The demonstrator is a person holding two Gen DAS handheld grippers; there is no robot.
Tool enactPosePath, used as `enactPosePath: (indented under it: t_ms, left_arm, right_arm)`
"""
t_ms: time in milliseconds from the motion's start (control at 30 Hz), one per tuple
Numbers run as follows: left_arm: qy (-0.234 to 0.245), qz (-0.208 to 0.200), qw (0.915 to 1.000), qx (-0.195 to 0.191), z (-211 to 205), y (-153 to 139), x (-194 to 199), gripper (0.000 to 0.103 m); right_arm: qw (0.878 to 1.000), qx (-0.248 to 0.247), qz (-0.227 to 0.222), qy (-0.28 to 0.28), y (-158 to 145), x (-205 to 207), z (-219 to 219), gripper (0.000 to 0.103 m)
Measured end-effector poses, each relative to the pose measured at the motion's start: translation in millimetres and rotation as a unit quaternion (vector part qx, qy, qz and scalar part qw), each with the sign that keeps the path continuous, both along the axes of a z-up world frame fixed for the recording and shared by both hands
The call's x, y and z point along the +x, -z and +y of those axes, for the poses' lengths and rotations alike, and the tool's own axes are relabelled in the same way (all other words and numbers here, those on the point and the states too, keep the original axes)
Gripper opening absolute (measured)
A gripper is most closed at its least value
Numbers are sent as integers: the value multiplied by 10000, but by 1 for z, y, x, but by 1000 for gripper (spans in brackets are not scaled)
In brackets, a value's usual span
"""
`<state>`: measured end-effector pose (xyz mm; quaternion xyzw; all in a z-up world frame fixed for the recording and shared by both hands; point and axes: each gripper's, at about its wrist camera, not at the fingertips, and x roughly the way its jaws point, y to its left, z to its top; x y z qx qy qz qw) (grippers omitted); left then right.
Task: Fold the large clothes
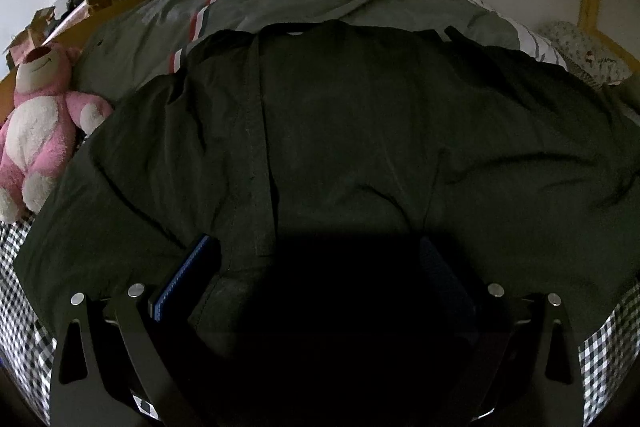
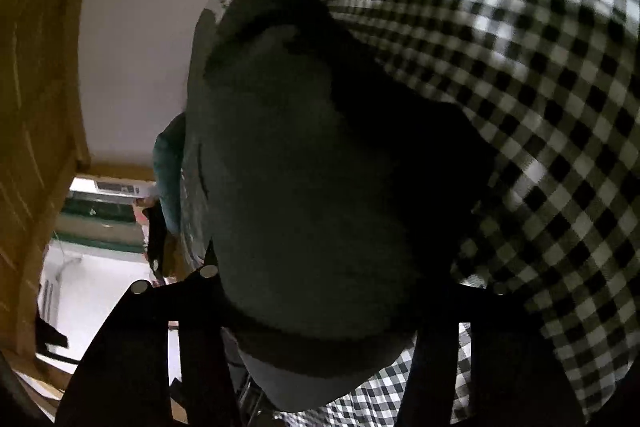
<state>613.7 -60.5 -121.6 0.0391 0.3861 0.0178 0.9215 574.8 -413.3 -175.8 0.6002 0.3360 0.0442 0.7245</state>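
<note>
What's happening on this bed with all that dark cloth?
A person with a handheld gripper in each hand is folding a large dark green garment spread over a checked bedsheet. The left gripper sits at the near hem, fingers apart, with cloth between them. The right gripper has a bulge of the same cloth between its fingers. A pink plush bear lies alongside.

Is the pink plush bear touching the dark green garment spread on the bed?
Cannot tell. In the left wrist view the bear lies right beside the garment, whose edge runs close along it, but dim light hides any contact or gap.
</note>
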Motion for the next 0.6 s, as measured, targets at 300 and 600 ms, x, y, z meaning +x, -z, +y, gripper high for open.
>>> enactPosePath:
  t_ms: [300, 600]
  left_arm:
    - [-54, -5, 9999, 93, -1, 2, 3, 99]
    - [-48, -20, 10000, 73, 4, 4, 3, 99]
  right_arm:
    - [9872, -1431, -601, -368, -78, 32, 43, 49]
    - [9324, -3135, -1445, -1068, -162, 54, 113, 49]
